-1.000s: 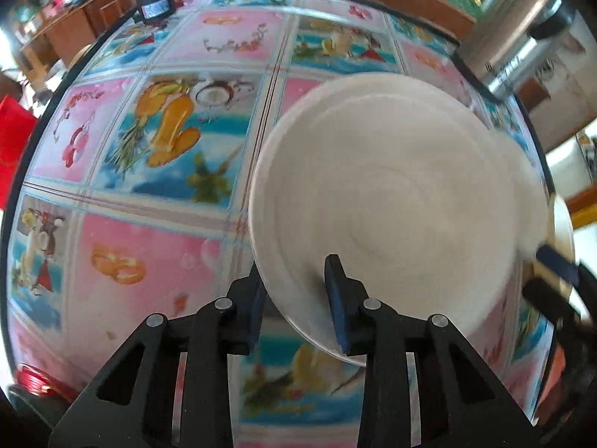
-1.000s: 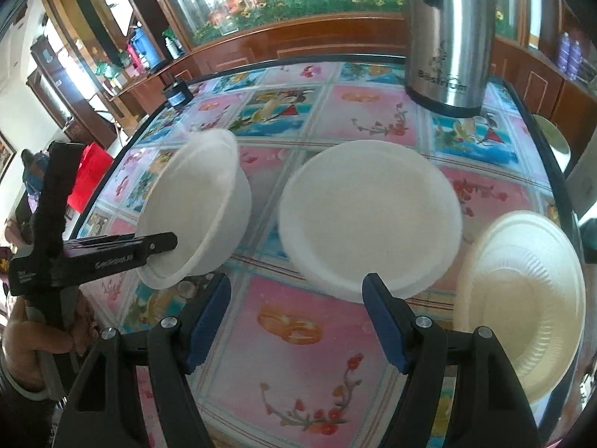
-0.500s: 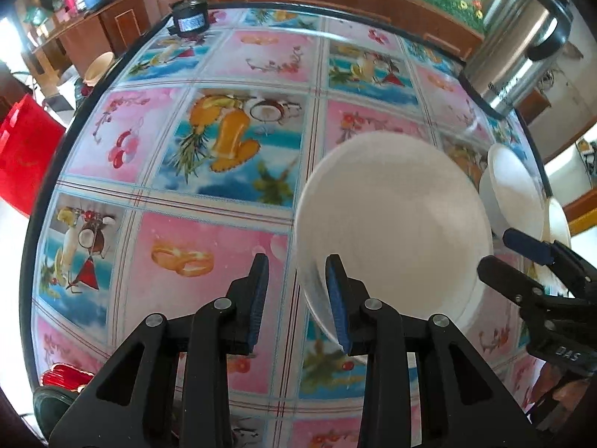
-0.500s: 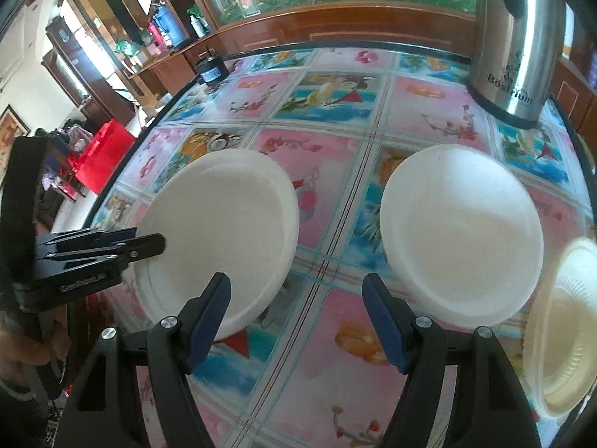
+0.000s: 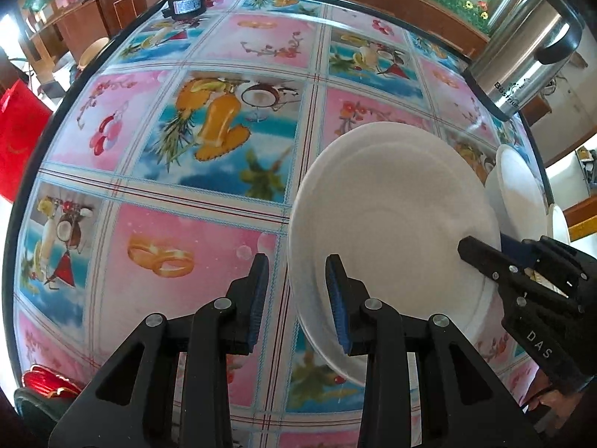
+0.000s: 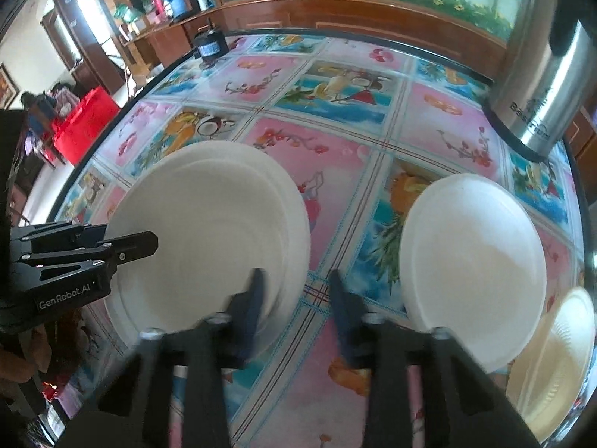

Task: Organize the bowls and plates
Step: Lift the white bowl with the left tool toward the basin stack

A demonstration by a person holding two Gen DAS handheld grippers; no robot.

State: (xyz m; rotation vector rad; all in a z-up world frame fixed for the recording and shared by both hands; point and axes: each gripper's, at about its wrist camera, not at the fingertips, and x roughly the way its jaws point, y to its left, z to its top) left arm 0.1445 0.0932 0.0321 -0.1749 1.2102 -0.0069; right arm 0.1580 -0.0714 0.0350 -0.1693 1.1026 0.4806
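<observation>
Setting: fruit-print worktop (image 5: pixel 209 231) in a wood-panelled room, with a steel urn (image 5: pixel 530 67) at its far edge.
Left view, bowl: the white bowl (image 5: pixel 391 216) sits low at the worktop's near right, and the left tongs (image 5: pixel 297 298) grip its rim.
Left view, other side: the right tongs (image 5: pixel 485 246) straddle the opposite rim.
Right view, tongs: blurred; the jaws have just been closing with the bowl's rim between them. Whether the pads press yet I cannot tell.
Right view, plates: a foam plate (image 6: pixel 474 257) and a paper plate (image 6: pixel 556 354) lie side by side, apart from the bowl.
Progress: probably early, with the plates unstacked.
</observation>
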